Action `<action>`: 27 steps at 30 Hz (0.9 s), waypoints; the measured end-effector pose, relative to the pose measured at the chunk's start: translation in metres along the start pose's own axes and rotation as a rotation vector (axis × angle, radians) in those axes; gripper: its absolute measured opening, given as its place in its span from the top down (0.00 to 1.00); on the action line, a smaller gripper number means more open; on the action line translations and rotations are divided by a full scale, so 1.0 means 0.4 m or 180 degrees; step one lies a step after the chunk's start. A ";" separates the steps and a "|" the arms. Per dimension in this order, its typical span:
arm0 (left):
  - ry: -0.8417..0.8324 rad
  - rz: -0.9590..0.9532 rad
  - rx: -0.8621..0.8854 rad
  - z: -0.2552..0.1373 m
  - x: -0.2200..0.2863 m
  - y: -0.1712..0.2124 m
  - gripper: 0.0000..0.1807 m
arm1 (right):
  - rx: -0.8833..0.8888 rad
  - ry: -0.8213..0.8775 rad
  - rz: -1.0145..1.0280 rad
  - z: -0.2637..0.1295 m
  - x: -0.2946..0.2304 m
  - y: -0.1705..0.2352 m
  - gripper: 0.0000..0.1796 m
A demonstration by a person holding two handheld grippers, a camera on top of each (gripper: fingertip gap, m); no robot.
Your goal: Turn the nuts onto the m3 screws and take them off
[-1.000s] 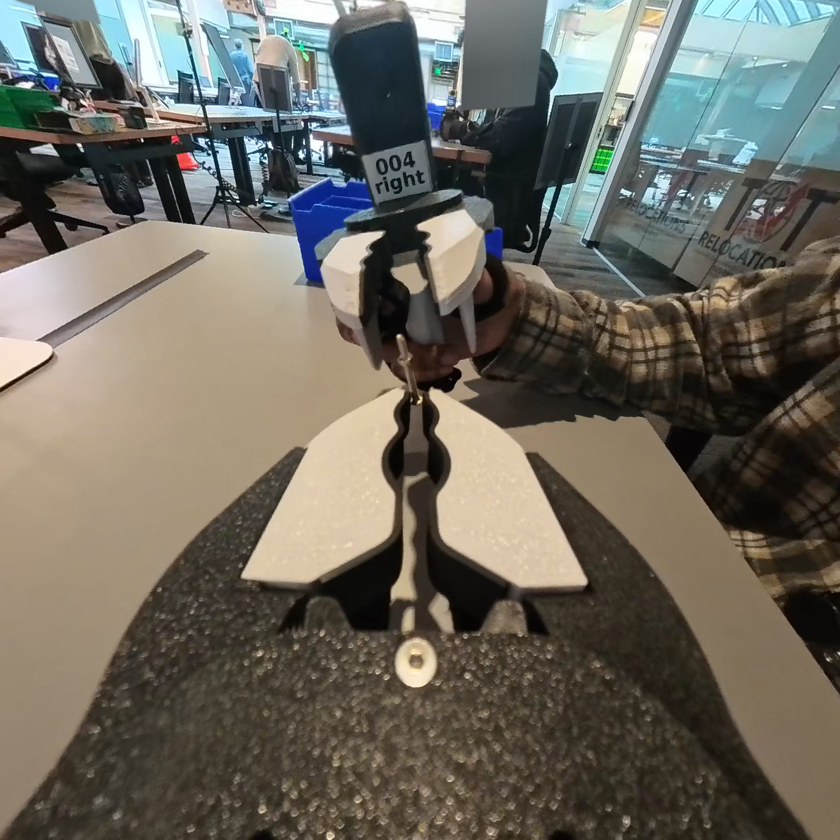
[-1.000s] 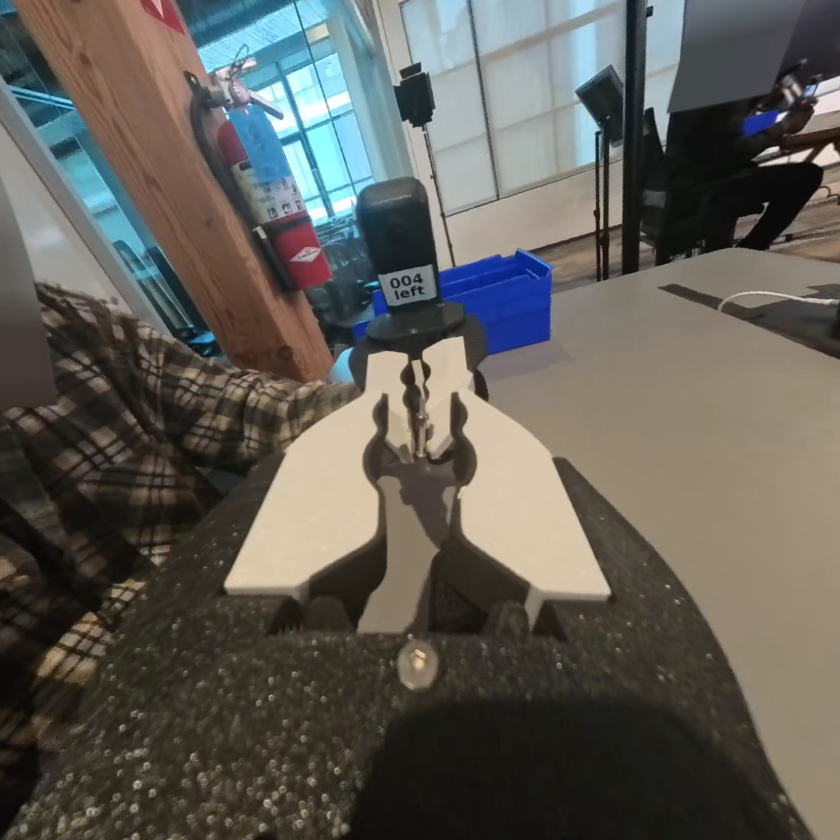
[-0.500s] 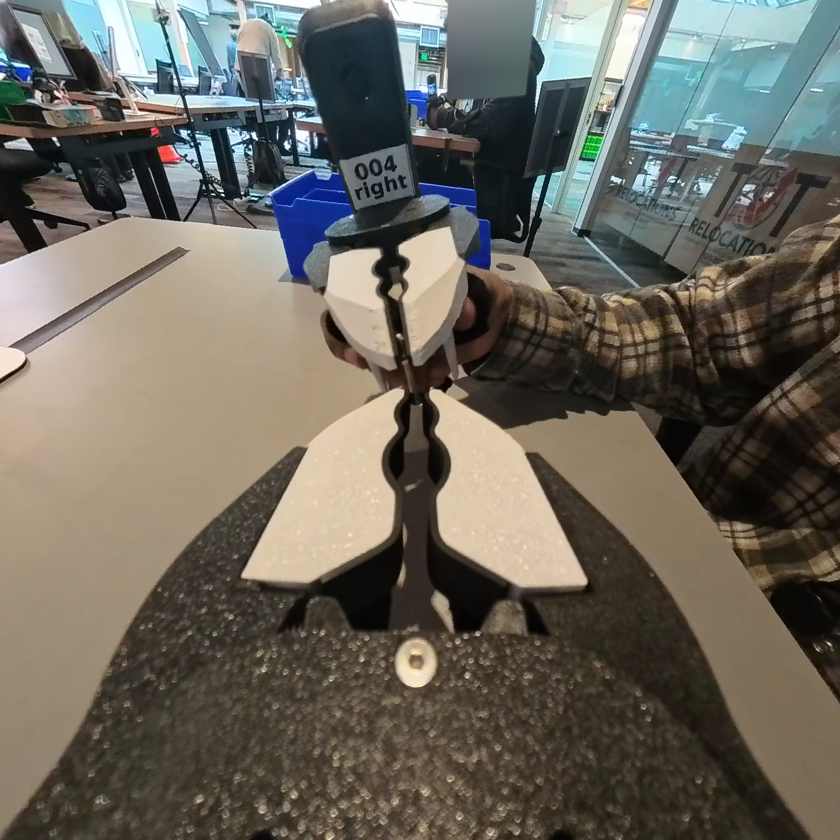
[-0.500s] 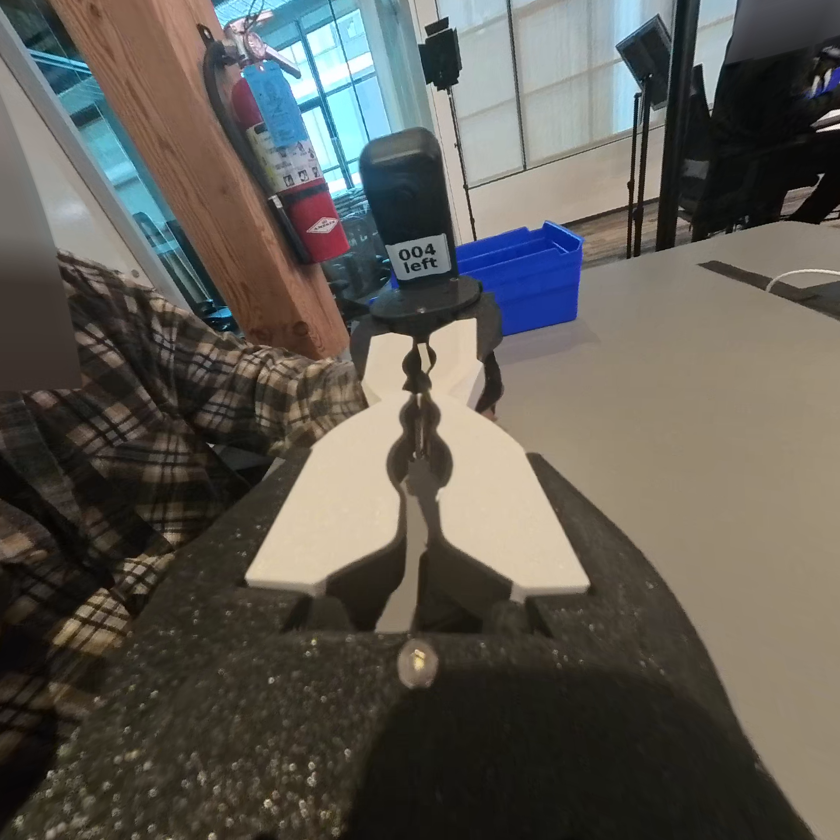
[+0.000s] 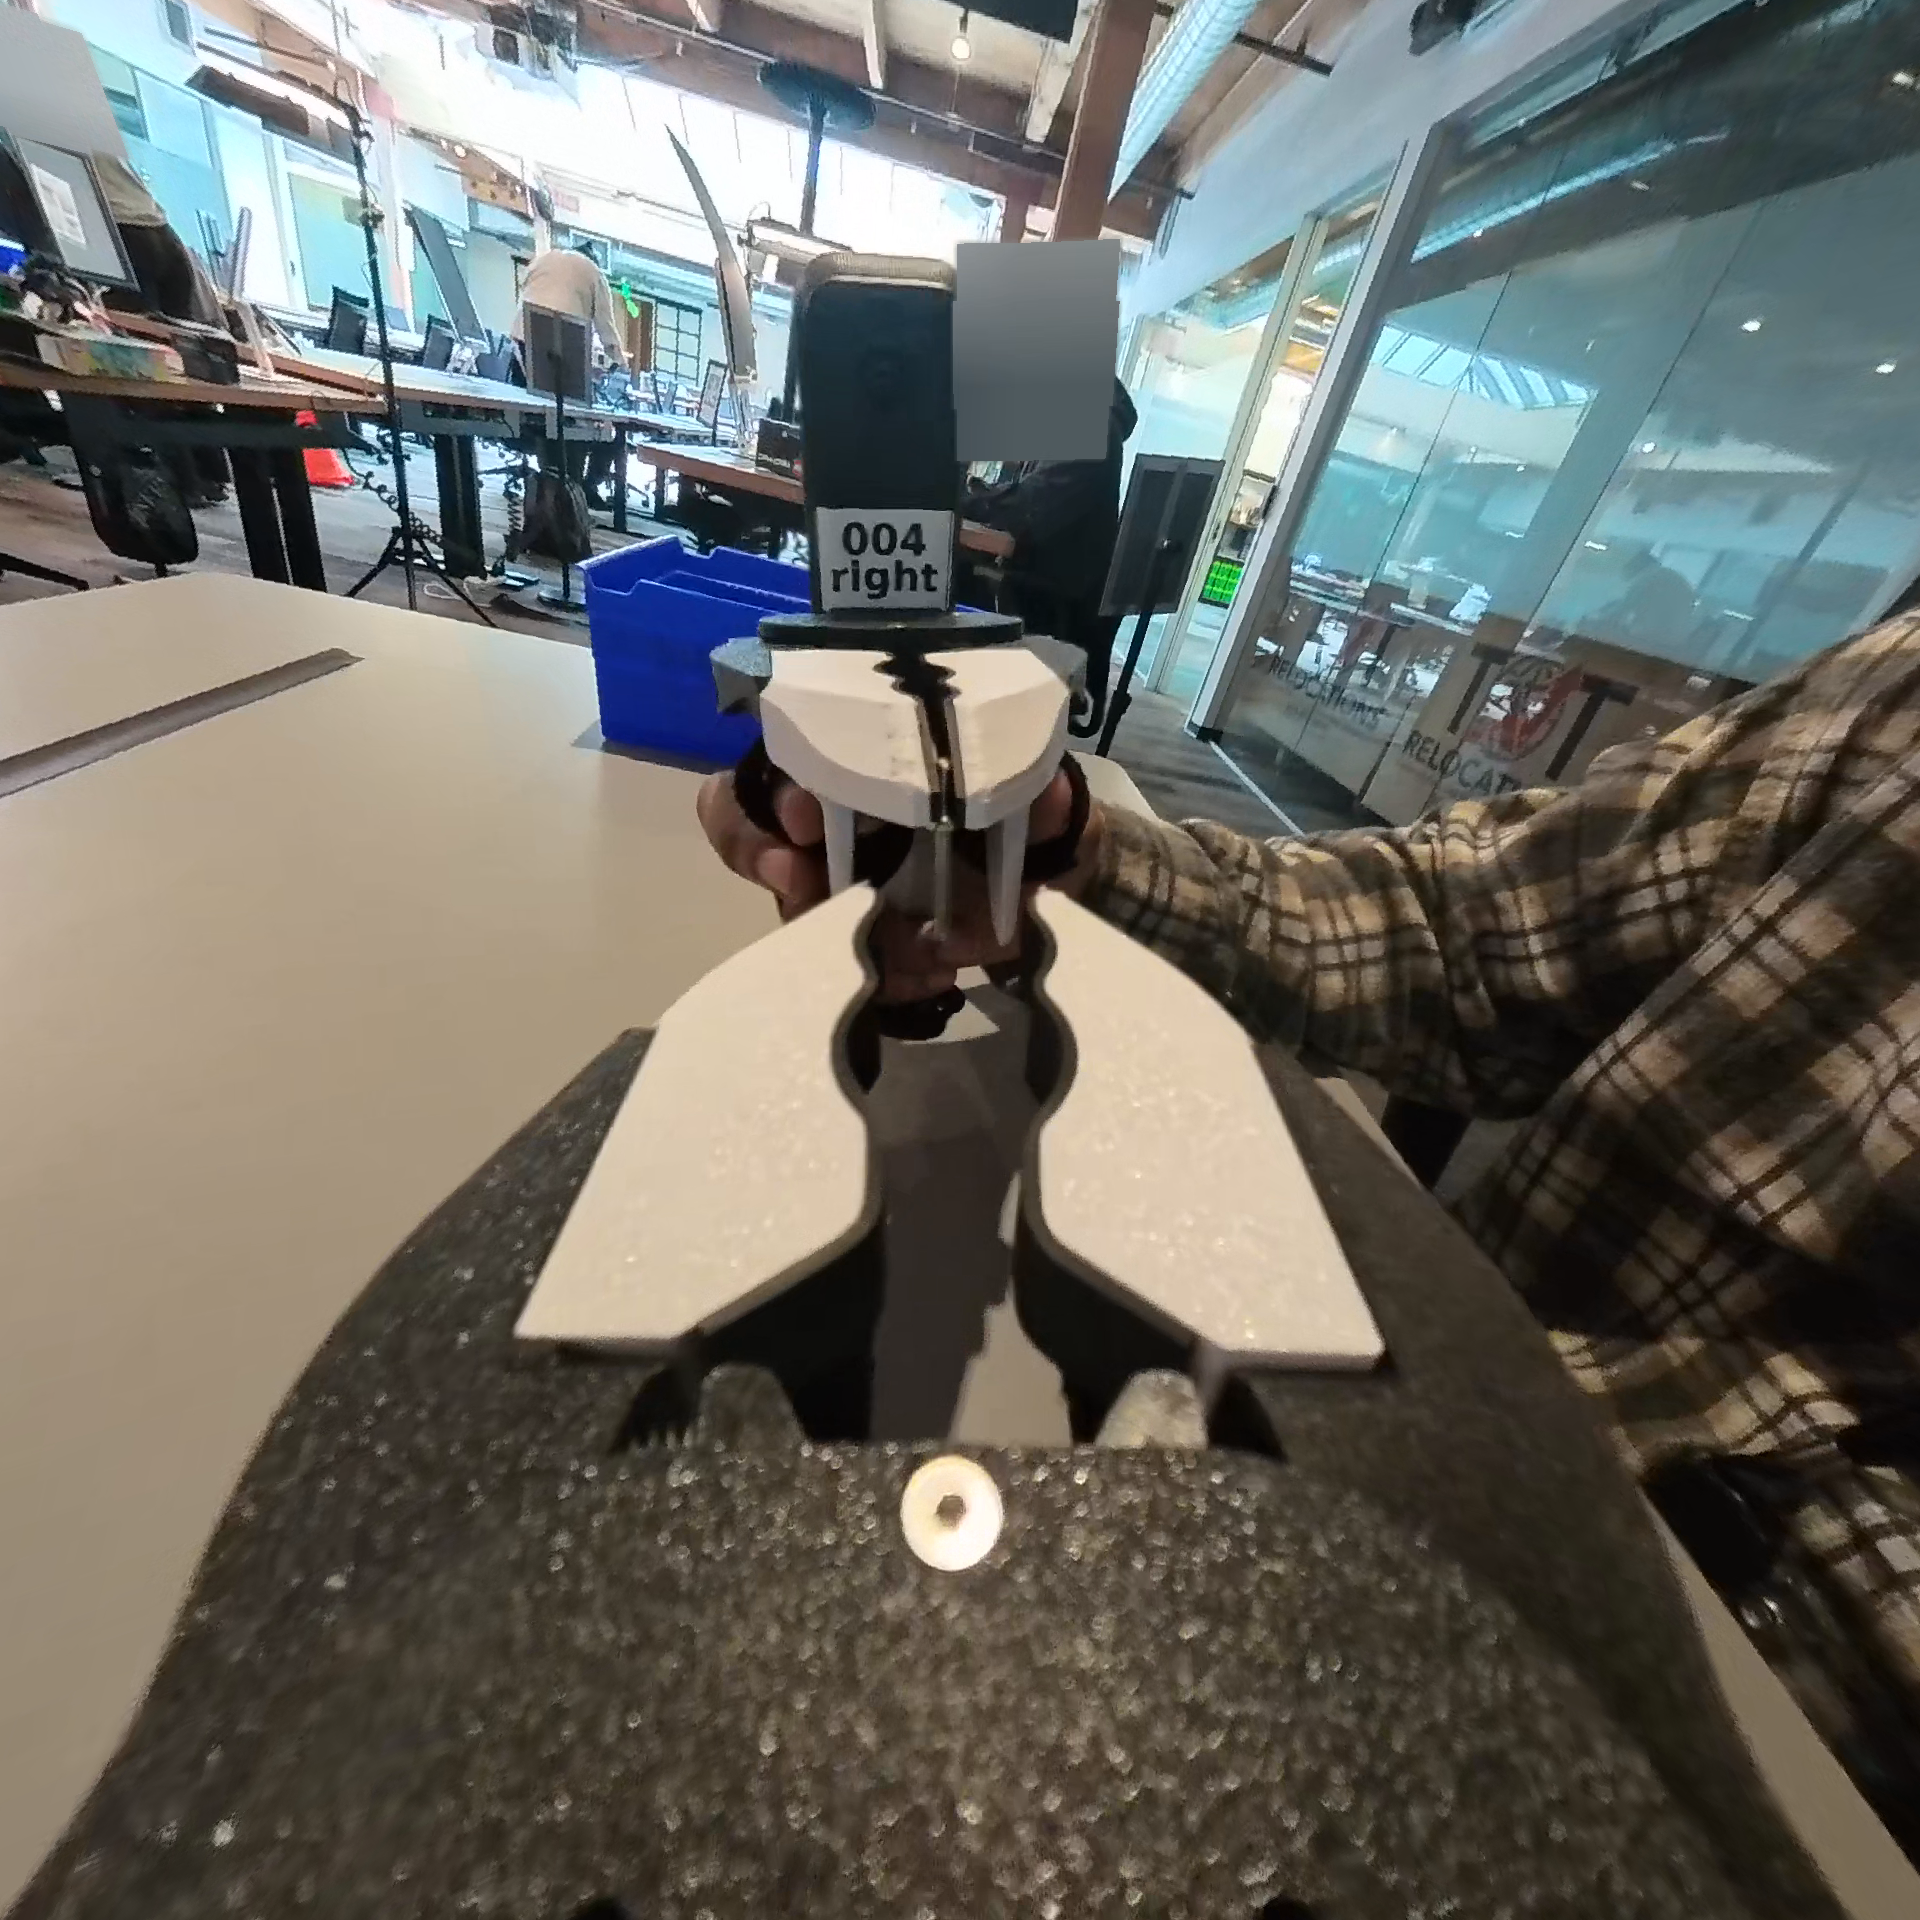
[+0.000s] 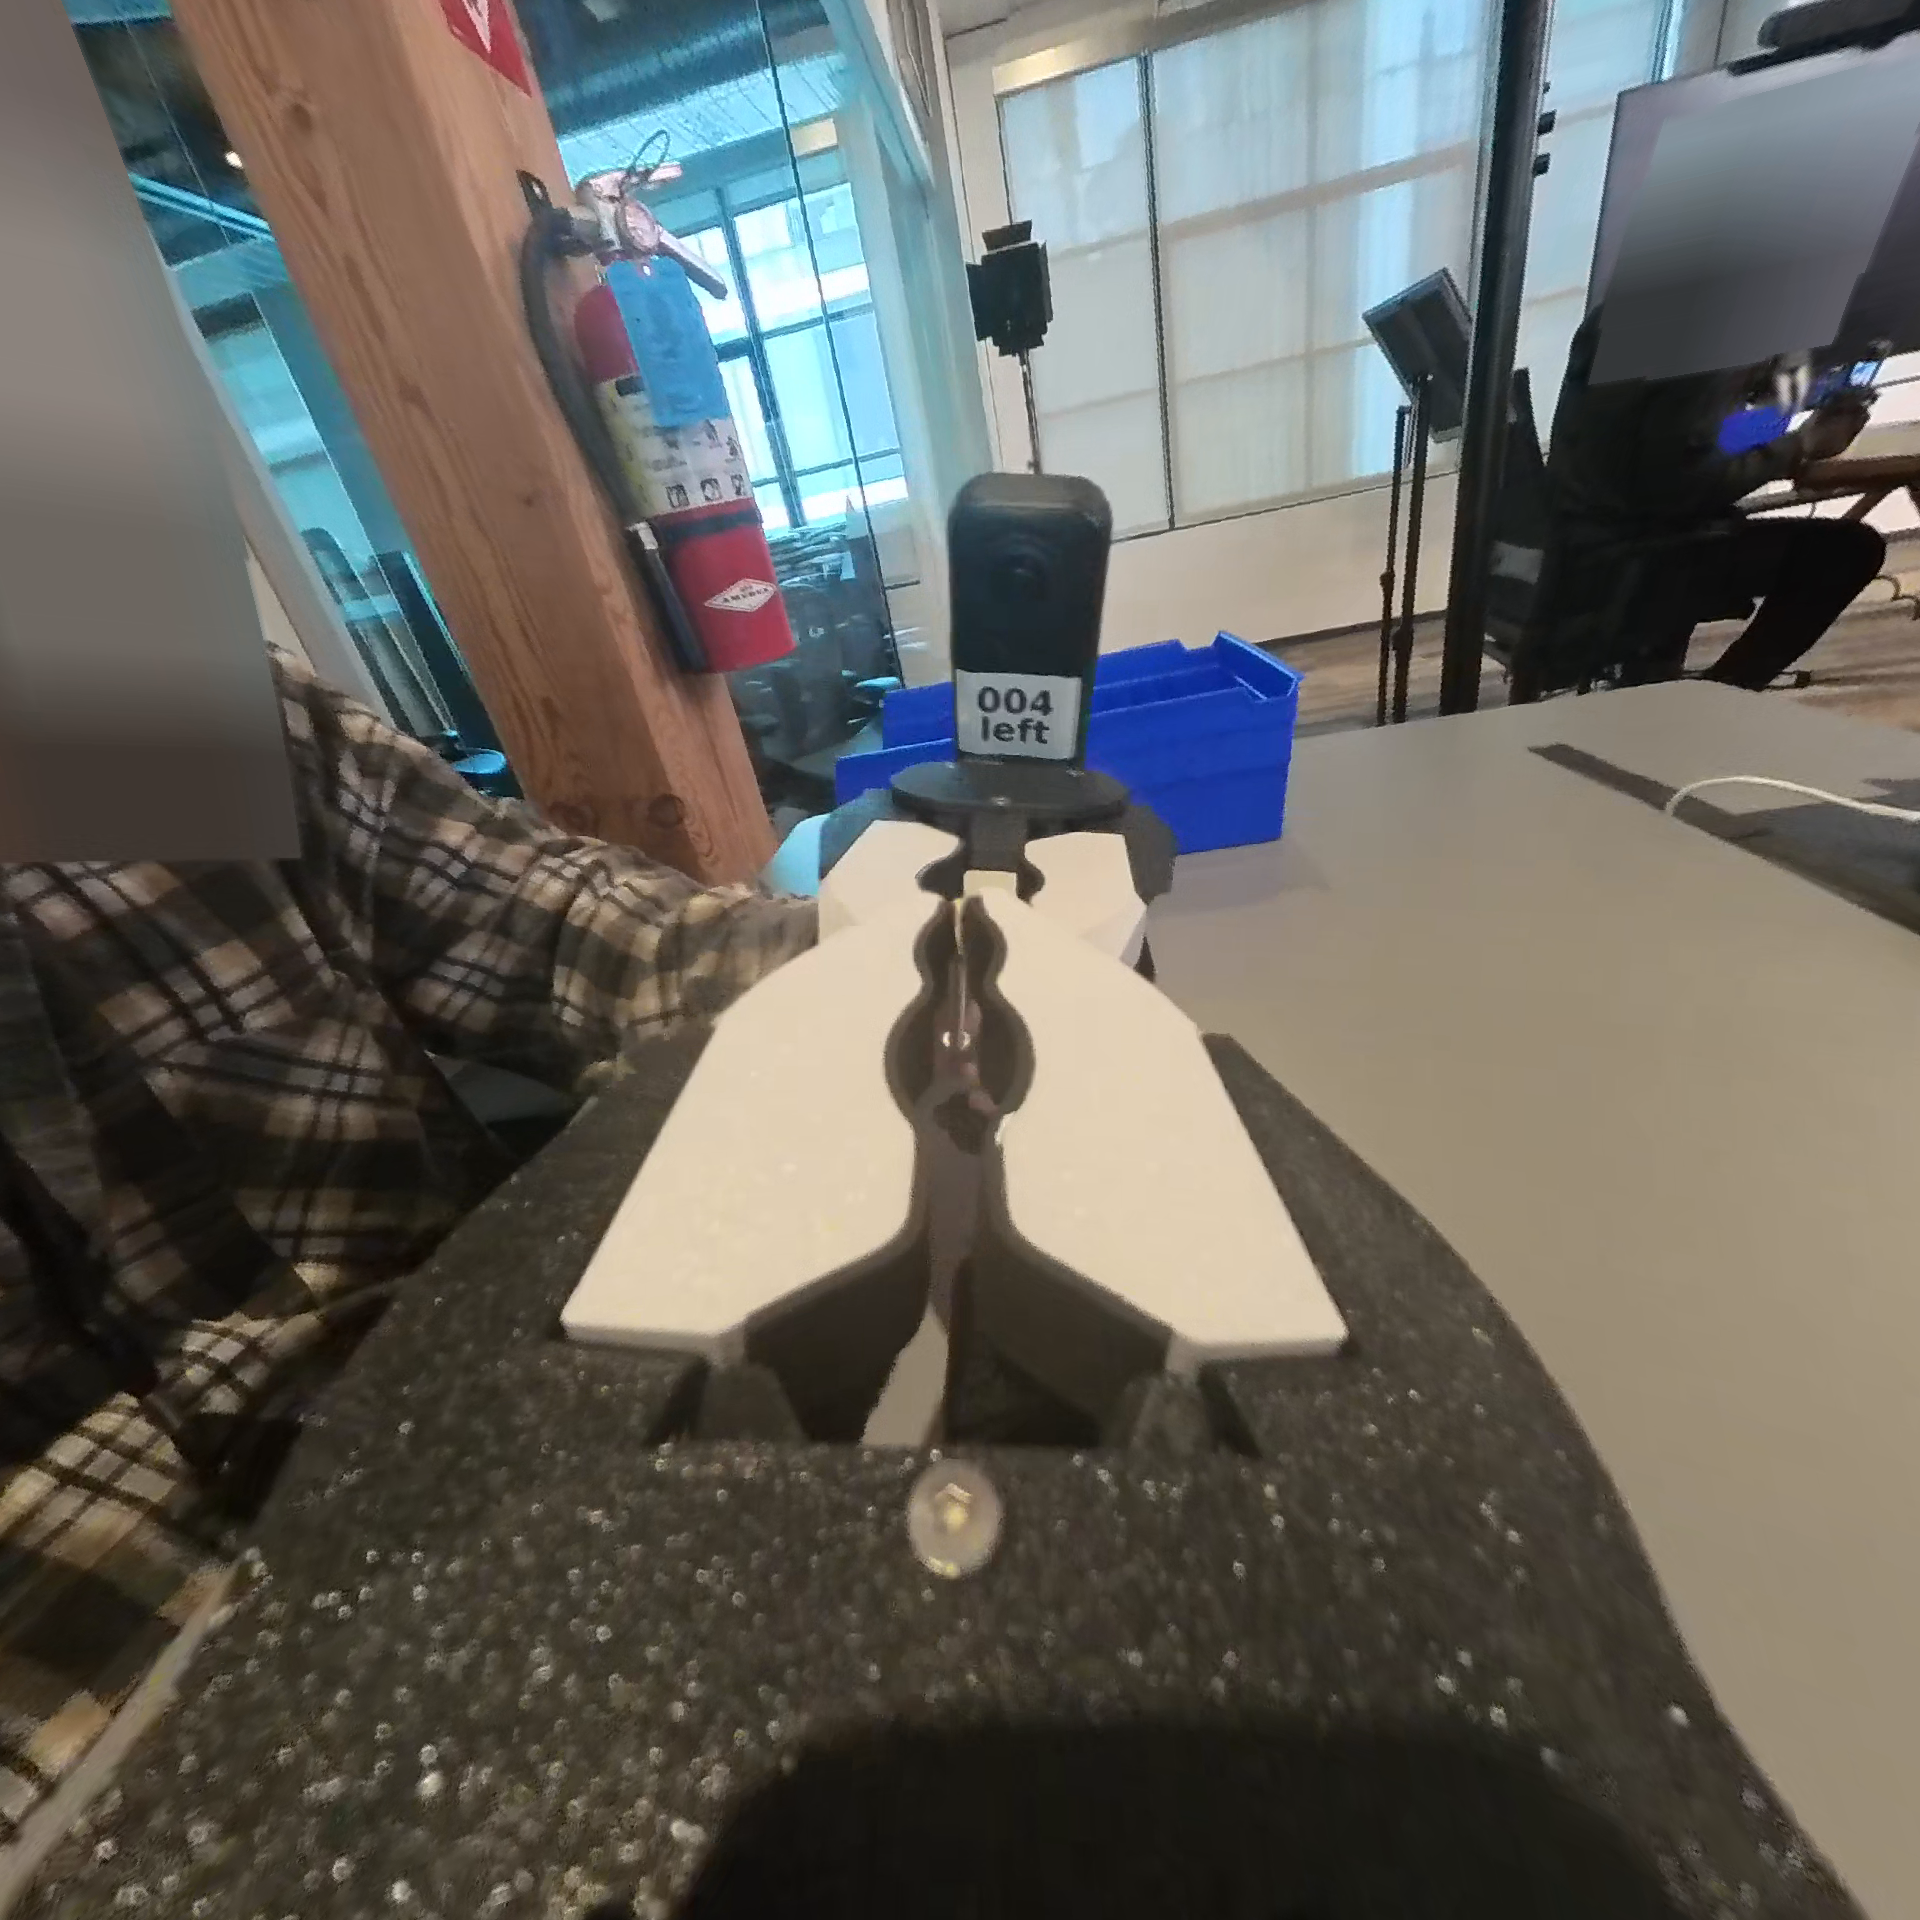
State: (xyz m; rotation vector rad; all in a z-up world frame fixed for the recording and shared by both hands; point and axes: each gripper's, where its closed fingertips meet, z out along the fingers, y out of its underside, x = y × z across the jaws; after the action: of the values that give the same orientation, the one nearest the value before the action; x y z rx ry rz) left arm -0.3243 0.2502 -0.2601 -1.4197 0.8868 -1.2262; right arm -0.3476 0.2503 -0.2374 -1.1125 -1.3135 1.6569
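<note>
Grey table lies open — blue bin blocks far edge.

Left gripper, lower centre of the left wrist view: white fingers parted, nothing between them. Right gripper, centre of that frame, faces the camera with its jaws pressed together; a hand wraps its grip below, and a plaid-sleeved forearm runs off to the right edge. In the right wrist view the right gripper fills the lower centre (fingers closed tip to tip); the left gripper sits just behind its tips, with a plaid sleeve at left.
</note>
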 end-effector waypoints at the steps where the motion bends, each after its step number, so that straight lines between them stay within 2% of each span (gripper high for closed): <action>1: 0.0002 0.0019 -0.0010 0.000 0.001 0.001 0.88 | 0.0001 0.0007 -0.0023 0.000 0.000 -0.001 0.99; 4: 0.0011 0.0087 -0.0071 0.003 0.007 0.006 0.92 | 0.0024 0.0001 -0.0037 -0.001 -0.003 -0.005 0.99; 24: 0.0006 0.0060 -0.0212 0.009 0.014 0.021 0.98 | -0.0099 -0.0086 0.0039 0.012 -0.015 0.006 0.99; 25: 0.0001 0.0043 -0.0188 0.009 0.014 0.018 0.98 | -0.0082 -0.0073 0.0044 0.010 -0.013 0.003 0.97; 27: -0.0022 0.0000 -0.0114 0.005 0.011 0.011 0.98 | -0.0003 0.0073 0.0044 0.003 0.004 -0.010 0.83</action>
State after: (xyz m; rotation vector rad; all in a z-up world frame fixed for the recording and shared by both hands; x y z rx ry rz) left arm -0.3210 0.2457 -0.2633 -1.4515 0.9081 -1.2102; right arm -0.3492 0.2521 -0.2336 -1.1403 -1.2948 1.6491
